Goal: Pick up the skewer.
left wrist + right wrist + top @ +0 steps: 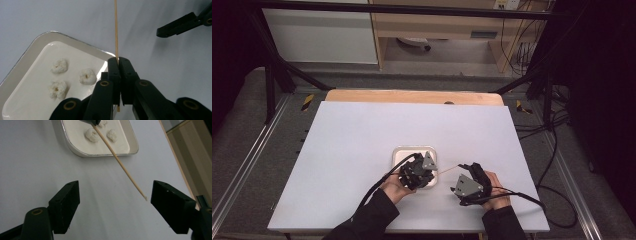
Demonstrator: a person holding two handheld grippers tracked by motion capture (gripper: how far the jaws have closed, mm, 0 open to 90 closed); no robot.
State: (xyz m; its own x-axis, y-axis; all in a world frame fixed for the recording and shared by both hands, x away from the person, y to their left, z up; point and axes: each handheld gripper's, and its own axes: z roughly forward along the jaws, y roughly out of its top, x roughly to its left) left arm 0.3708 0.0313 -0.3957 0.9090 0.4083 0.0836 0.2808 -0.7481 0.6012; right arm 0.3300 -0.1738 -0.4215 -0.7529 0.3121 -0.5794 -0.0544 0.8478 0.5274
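- Right gripper [113,202]: fingers spread, empty, flanking free tip of wooden skewer [120,163].
- Left gripper [117,62]: fingers pinching skewer beside white tray [22,57], long axis pointing toward right gripper.

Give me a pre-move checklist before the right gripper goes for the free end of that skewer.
1. Left gripper clamped on the wooden skewer: ok, jaws shut tight on it.
2. Right gripper open enough to take the stick: ok, jaws apart, nothing between the pads.
3. Skewer tip lined up with the right jaws: not ok, the tip sits close to one jaw, off centre.
4. Skewer free of the white dish: ok, it points away over the bare table.
5. Three white puffy pieces resting in the dish: ok, none on the stick.
6. Skewer straight and unbroken: ok, as far as it shows.
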